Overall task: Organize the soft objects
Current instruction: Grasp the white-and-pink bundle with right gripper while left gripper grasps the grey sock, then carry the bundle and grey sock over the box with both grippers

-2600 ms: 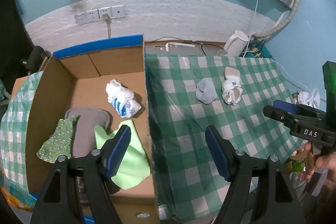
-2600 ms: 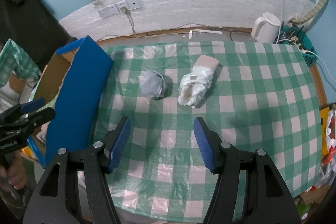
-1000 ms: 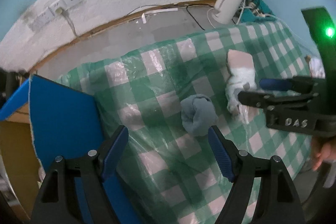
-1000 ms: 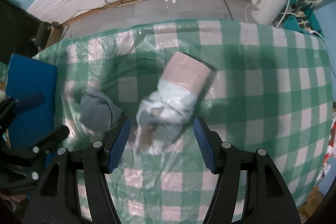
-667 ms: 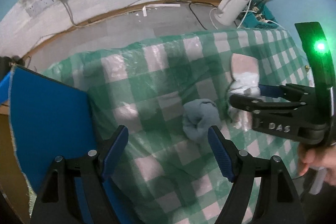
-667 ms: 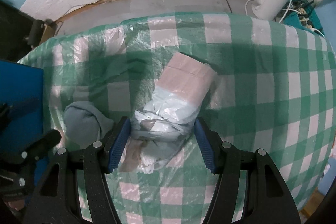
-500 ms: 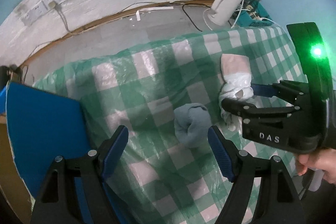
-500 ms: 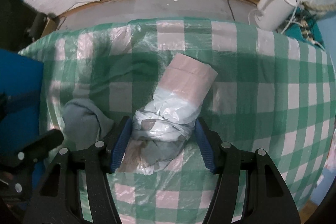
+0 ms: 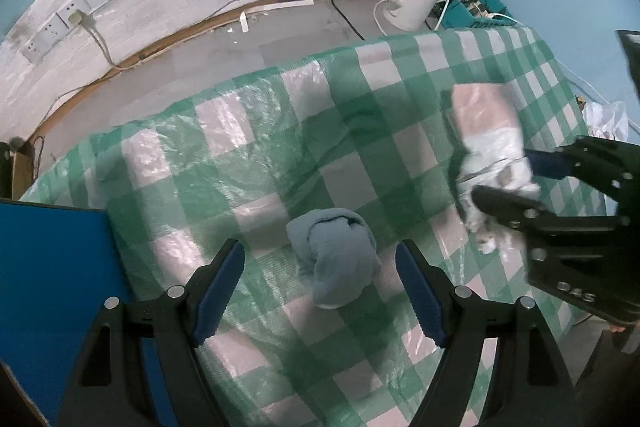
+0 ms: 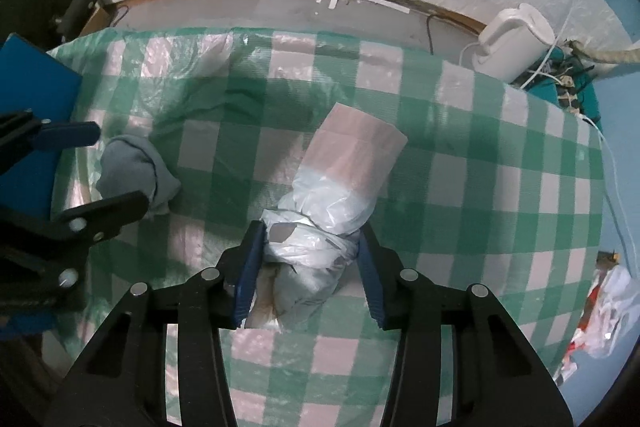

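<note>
My right gripper point(image 10: 310, 267) has just been closing and now pinches the plastic-wrapped bundle point(image 10: 332, 203) mid-tablecloth point(image 10: 500, 187). My left gripper point(image 9: 318, 287) hangs wide open around the grey-blue sock ball point(image 9: 334, 257), toward the cloth's left edge.

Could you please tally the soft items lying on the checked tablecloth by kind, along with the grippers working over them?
Balled grey-blue cloth: 1
White plastic-wrapped bundle: 1
Grippers: 2, the left gripper open around the cloth, the right gripper just closing onto the bundle, pads pressing it
Total: 2 soft items, 2 grippers, all over the checked tablecloth
</note>
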